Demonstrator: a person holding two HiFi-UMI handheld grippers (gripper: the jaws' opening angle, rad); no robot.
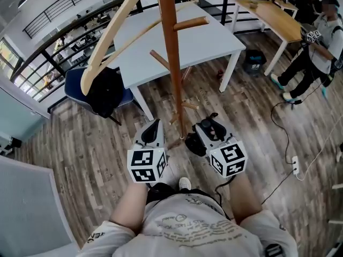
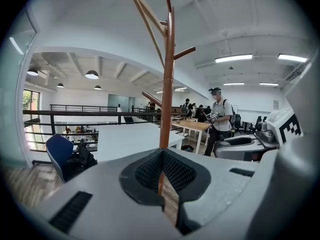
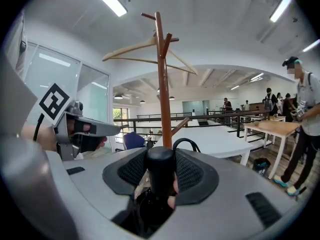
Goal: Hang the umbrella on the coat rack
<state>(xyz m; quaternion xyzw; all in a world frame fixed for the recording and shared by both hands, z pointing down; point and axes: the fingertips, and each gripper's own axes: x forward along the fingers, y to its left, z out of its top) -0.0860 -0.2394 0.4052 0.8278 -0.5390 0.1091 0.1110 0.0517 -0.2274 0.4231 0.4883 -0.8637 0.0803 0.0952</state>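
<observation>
Two hand-held grippers are low in the head view, side by side, with the coat rack (image 1: 170, 52) pole rising between and just beyond them.

Right gripper (image 1: 210, 123): jaws stand wide and are clamped on the umbrella (image 3: 161, 170). The black, folded umbrella has its thick round handle upright between the pads, both pads pressing its sides. A black strap loop (image 3: 188, 143) arcs up behind the handle. In the head view the rest of the umbrella shows as a dark bundle under and to the left of this gripper, near the pole's foot. Contact between umbrella and pole cannot be made out.

Left gripper (image 1: 155, 124): jaws drawn almost together with only a thin slit left, and nothing in it. Wood floor shows through the slit.

Rack: brown wooden pole with short pegs angled upward. A pale wooden hanger (image 1: 107, 36) hangs from the top and slants down to the left. In the right gripper view the pole is straight ahead, behind the handle and apart from it.

Surroundings: white table (image 1: 206, 44) behind the rack, and a blue chair (image 1: 74, 88) carrying a black bag (image 1: 105, 94) on the left. A person (image 1: 321, 42) stands far right beside a wooden desk.
</observation>
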